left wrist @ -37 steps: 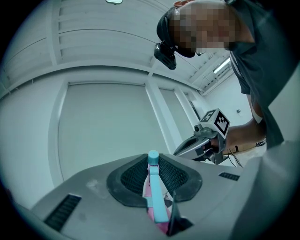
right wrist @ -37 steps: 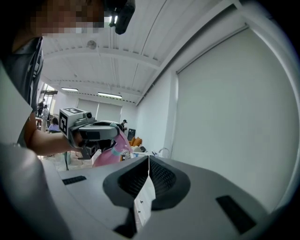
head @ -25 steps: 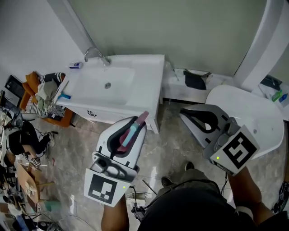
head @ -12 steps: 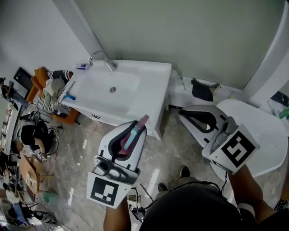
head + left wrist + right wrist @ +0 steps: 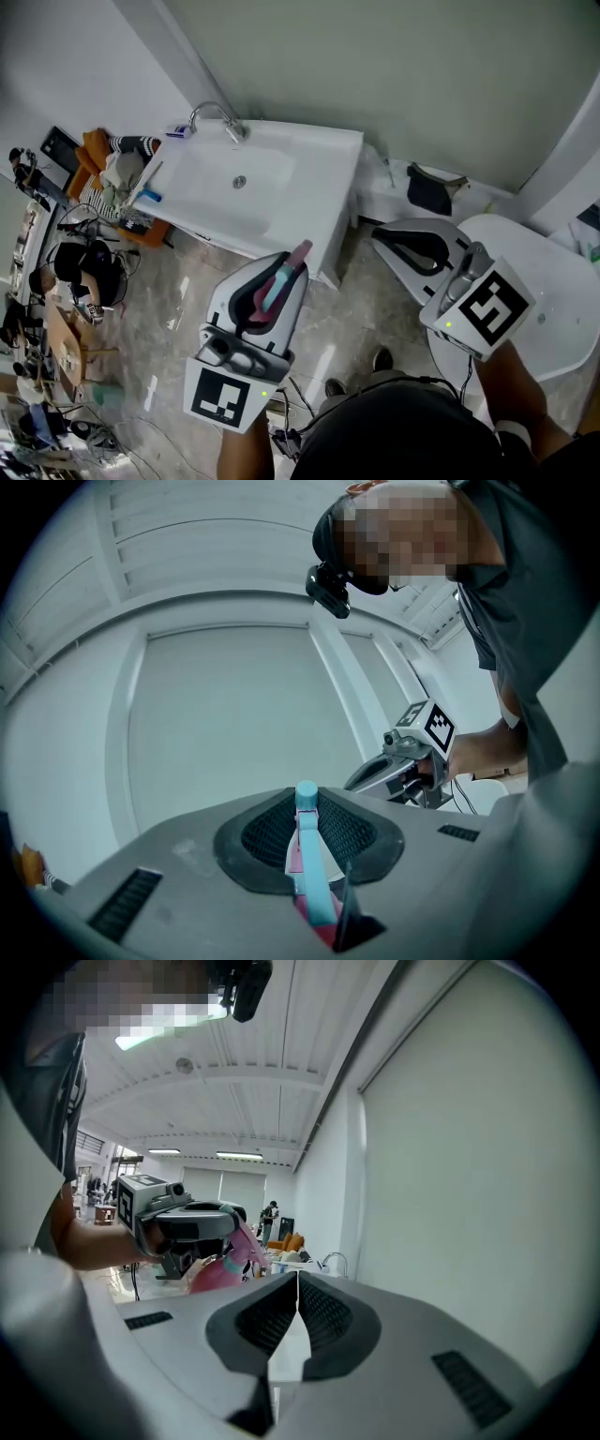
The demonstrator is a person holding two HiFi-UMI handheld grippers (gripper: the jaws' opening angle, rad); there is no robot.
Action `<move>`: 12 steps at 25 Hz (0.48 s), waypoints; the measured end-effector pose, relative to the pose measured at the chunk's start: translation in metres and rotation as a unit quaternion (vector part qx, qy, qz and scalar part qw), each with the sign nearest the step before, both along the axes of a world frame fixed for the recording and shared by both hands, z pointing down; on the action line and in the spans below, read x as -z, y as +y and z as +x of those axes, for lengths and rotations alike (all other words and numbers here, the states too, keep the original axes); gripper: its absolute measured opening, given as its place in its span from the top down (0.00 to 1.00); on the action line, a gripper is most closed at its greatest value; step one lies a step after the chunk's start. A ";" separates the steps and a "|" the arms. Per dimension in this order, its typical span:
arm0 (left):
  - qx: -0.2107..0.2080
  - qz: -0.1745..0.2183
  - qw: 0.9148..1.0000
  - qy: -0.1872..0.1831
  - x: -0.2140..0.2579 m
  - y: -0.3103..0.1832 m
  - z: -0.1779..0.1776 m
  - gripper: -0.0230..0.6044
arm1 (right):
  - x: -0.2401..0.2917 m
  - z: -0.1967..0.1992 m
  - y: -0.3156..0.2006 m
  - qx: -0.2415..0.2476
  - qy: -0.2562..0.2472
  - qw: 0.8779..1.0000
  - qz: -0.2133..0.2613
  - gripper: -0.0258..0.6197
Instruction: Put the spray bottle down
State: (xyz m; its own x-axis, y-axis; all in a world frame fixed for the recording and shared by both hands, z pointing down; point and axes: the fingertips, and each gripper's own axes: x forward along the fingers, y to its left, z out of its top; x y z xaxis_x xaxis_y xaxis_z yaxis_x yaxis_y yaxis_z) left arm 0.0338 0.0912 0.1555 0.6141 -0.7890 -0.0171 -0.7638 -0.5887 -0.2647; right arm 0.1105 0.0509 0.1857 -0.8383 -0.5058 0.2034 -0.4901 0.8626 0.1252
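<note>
White sink (image 5: 319, 178) sits against the grey-green wall (image 5: 394, 66), its chrome tap (image 5: 217, 116) curving over the back edge. A small purple-and-white item (image 5: 178, 131) sits just beside the tap. A blue thing (image 5: 153, 196) lies on the sink's left rim. Left of the sink there's an orange seat (image 5: 94, 150), piled with clothes. Marble floor (image 5: 375, 300) below, with black cables (image 5: 89, 281) and cardboard (image 5: 61, 352) strewn at the far left. Right of the sink, a low white ledge (image 5: 384, 199) carries a black object (image 5: 431, 190). A big rounded white fixture (image 5: 562, 281) fills the right side. In the right gripper view, strip lights (image 5: 239, 1156) glow on the ceiling and a person (image 5: 271, 1211) stands far off.
</note>
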 end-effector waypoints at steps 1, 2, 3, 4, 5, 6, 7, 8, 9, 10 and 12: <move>0.001 -0.001 1.000 -0.001 0.000 -0.002 0.003 0.86 | -0.001 0.002 -0.002 0.001 0.000 1.000 -0.001 0.95; 0.001 -0.001 1.000 -0.002 0.000 -0.003 0.005 0.86 | -0.001 0.004 -0.004 0.001 -0.001 1.000 -0.002 0.95; 0.000 -0.002 1.000 -0.003 0.000 -0.004 0.007 0.86 | 0.000 0.006 -0.005 0.001 -0.002 1.000 -0.002 0.95; 0.000 -0.002 1.000 -0.003 0.001 -0.005 0.010 0.86 | 0.000 0.008 -0.006 0.000 -0.003 1.000 -0.002 0.95; -0.001 -0.001 1.000 -0.004 0.001 -0.006 0.012 0.86 | 0.001 0.010 -0.007 -0.001 -0.004 1.000 -0.002 0.95; -0.002 0.000 1.000 -0.004 0.002 -0.007 0.013 0.86 | 0.002 0.012 -0.008 -0.002 -0.005 1.000 -0.002 0.95; -0.003 0.000 1.000 -0.005 0.002 -0.009 0.015 0.86 | 0.002 0.014 -0.009 -0.004 -0.006 1.000 -0.002 0.95; -0.004 0.001 1.000 -0.006 0.003 -0.010 0.017 0.86 | 0.002 0.017 -0.010 -0.005 -0.007 1.000 -0.002 0.95; -0.005 0.002 1.000 -0.006 0.003 -0.011 0.019 0.86 | 0.001 0.019 -0.011 -0.006 -0.007 1.000 -0.002 0.95; -0.005 0.002 1.000 -0.006 0.003 -0.012 0.021 0.86 | 0.000 0.020 -0.012 -0.006 -0.006 1.000 -0.002 0.95; -0.008 0.002 1.000 -0.008 0.002 -0.012 0.023 0.86 | -0.002 0.023 -0.013 -0.007 -0.005 1.000 -0.004 0.95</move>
